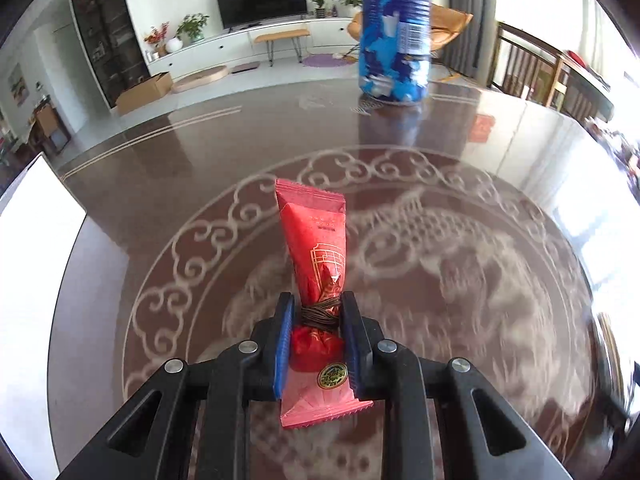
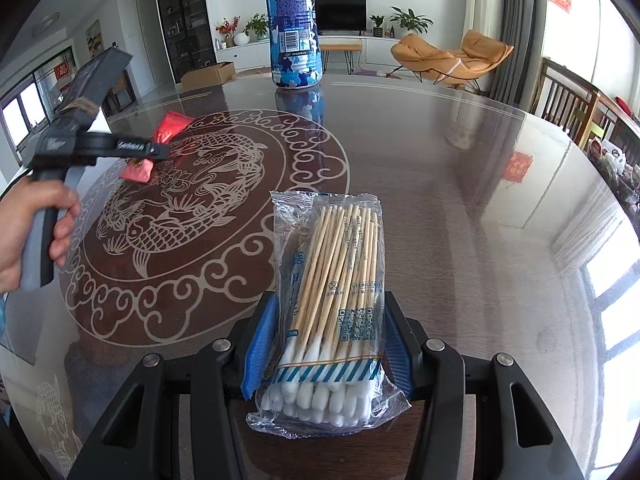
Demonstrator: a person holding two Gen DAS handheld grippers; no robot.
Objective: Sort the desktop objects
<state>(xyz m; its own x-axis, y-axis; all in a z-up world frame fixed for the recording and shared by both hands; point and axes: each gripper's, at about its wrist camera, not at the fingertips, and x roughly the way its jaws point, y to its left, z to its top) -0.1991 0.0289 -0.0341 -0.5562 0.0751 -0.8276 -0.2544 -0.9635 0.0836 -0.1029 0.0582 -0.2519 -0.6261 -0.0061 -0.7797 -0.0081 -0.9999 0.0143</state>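
Currently the left gripper is clamped on a red snack packet at its string-tied waist, blue pads pressing both sides; whether the packet is clear of the bench is hard to tell. It sits over the carved fish medallion, with the blue camouflage bottle standing upright well beyond that medallion. Right gripper is clamped on a clear bag of cotton swabs, near edge of the medallion, swab heads toward the camera. A hand grips the left gripper's handle, left of the medallion.
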